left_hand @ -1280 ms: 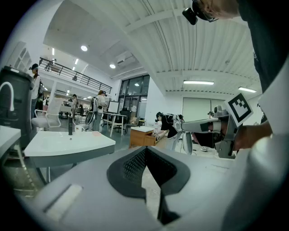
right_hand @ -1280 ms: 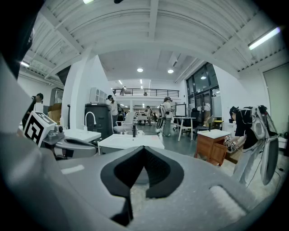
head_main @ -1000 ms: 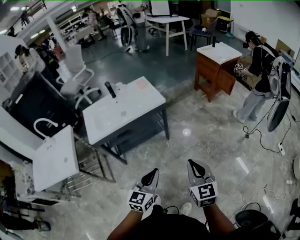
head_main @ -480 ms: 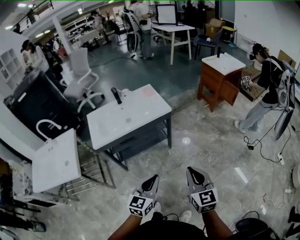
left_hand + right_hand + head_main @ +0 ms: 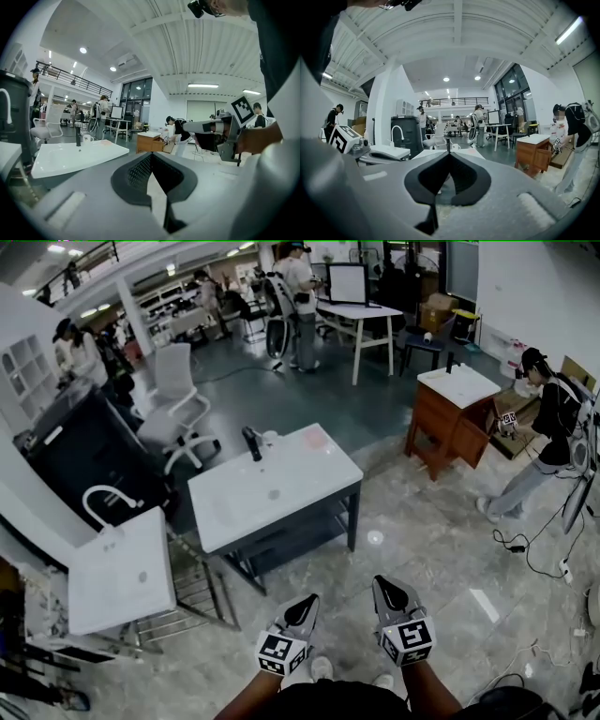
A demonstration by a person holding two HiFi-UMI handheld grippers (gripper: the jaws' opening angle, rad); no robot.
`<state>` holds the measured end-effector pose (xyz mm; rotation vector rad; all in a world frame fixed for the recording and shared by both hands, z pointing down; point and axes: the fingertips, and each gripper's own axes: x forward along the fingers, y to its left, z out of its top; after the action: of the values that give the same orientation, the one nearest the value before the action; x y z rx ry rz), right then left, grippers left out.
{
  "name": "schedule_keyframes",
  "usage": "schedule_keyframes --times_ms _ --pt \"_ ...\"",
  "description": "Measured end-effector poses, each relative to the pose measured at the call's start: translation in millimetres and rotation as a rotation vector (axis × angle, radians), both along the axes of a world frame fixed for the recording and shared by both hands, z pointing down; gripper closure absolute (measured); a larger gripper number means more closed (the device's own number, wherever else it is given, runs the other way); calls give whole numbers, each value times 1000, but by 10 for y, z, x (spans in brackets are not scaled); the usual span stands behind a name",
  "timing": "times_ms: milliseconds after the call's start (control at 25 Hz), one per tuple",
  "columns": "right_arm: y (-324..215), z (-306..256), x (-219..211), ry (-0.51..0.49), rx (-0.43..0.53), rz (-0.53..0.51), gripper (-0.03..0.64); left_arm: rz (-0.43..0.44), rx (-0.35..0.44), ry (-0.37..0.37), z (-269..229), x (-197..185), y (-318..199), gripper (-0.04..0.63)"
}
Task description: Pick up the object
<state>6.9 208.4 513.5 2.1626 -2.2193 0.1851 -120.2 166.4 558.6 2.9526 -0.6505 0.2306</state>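
A big open workshop with a pale stone floor; the white counter [image 5: 281, 493] stands ahead of me and a little to my left, well apart from both grippers. Its long axis runs from near-left to far-right in the head view. No object is marked out. My best guess is the small white cup [image 5: 270, 437] at the far-left corner, just beside the upright black tap [image 5: 251, 443]. It lies forward and left, so the left gripper [image 5: 302, 604] is the nearer; the right gripper [image 5: 391, 587] would have to cross over. Both grippers have their jaws fully together with nothing between them, pointing roughly level over the floor.

Against 1 second ago, the counter sits lower and further right in the head view, so closer. The 2 grippers hold the same spot and are closed as before.
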Motion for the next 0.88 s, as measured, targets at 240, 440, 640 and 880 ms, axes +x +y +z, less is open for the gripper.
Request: schedule_keyframes --times_ms 240,440,640,880 --pt "-254 -77 -218 33 22 11 614 12 33 8 -90 -258 -303 577" --pt "-356 -105 -287 43 24 18 614 6 31 22 -126 -340 -470 577" --pt "-506 -95 -253 37 31 28 614 21 27 14 -112 -315 -610 577" --pt "-818 -45 -104 33 7 1 614 19 18 5 -59 -98 -867 577"
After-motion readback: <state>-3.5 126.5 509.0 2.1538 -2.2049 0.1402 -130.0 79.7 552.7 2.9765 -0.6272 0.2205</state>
